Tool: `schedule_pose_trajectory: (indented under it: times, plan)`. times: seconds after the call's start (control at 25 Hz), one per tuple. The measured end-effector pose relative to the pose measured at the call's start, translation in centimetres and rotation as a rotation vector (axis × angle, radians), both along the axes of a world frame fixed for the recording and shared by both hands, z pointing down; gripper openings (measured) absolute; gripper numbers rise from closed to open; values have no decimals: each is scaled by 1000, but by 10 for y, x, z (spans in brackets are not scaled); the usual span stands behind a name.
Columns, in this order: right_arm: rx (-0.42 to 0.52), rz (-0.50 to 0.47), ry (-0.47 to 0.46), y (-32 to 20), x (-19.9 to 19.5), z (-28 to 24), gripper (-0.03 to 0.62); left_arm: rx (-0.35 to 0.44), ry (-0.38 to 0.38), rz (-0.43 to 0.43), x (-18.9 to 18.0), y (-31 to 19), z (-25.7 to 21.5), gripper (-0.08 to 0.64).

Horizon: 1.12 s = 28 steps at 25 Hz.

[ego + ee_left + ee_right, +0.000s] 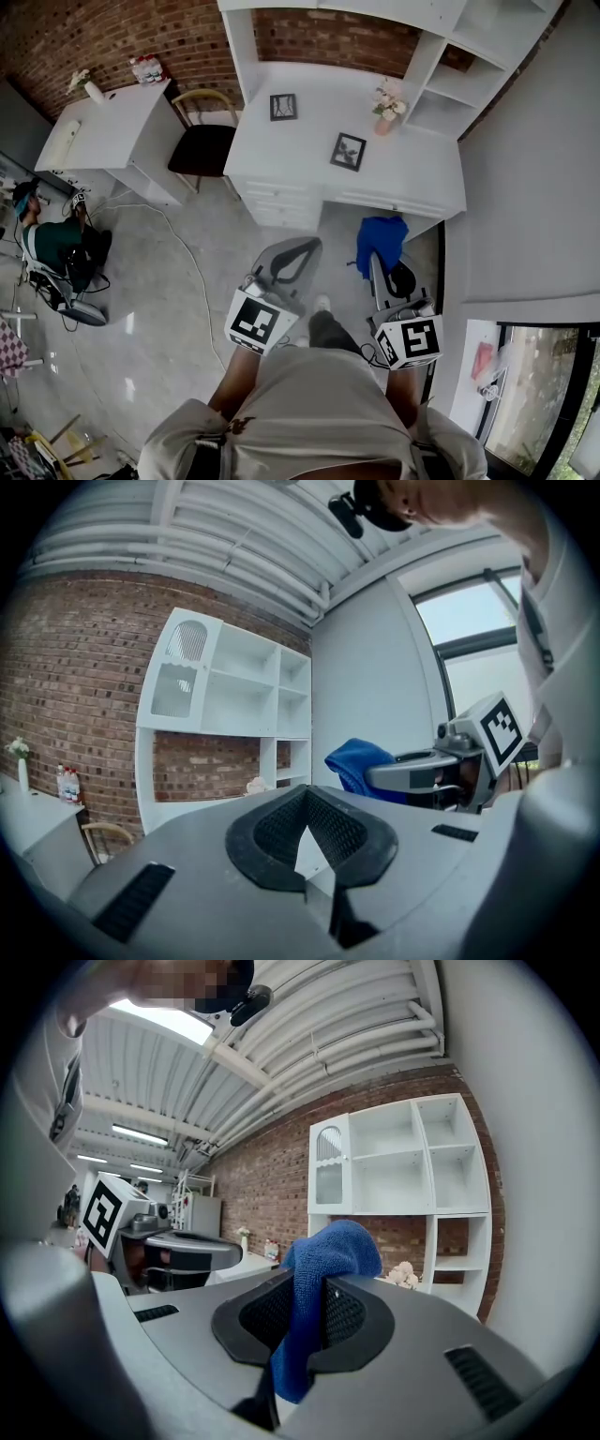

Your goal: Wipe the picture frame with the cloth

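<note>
Approach step, no wiping yet. Holding cloth (pixel 323 1260) pinched in right gripper (pixel 379 272), bunch poking up past the jaws, tail hanging below. Carrying left gripper (pixel 309 846) with jaws together, nothing between.

Standing short of desk (pixel 300 159), both grippers off its front edge, well apart from anything on it. Seeing frame (pixel 348 151) mid-desk near the front edge, standing, turned a bit askew to that edge. Also second frame (pixel 283 106) toward desk back-left and vase (pixel 385 111) at desk back-right. Can't tell which frame is meant; guessing the nearer one.

Next: step up to desk, bring cloth over the front edge and onto frame face, making contact with the cloth bunch rather than the jaw tips. Probably worth steadying frame at its side edge with left gripper, else expect it to slide or tip toward desk back under wipe pressure. Keep clamp firm so cloth doesn't pull out on the stroke.
</note>
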State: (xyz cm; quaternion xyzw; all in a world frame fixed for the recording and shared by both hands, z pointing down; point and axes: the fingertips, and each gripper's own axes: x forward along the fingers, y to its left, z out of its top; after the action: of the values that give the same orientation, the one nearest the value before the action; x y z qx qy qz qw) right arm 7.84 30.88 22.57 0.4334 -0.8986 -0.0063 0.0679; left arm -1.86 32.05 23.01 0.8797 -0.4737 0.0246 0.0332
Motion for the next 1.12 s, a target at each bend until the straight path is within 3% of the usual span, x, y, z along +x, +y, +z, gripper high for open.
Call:
schedule_pose_trajectory:
  times: [0.6,1.12]
  plan:
    - [-6,-52,-11,-104,22,1,34,10,-28,-36,26,-102,-4,0]
    - [-1,-87,-22,-155,26,-3,34,13,-44,-60,32,-149,-8,-2]
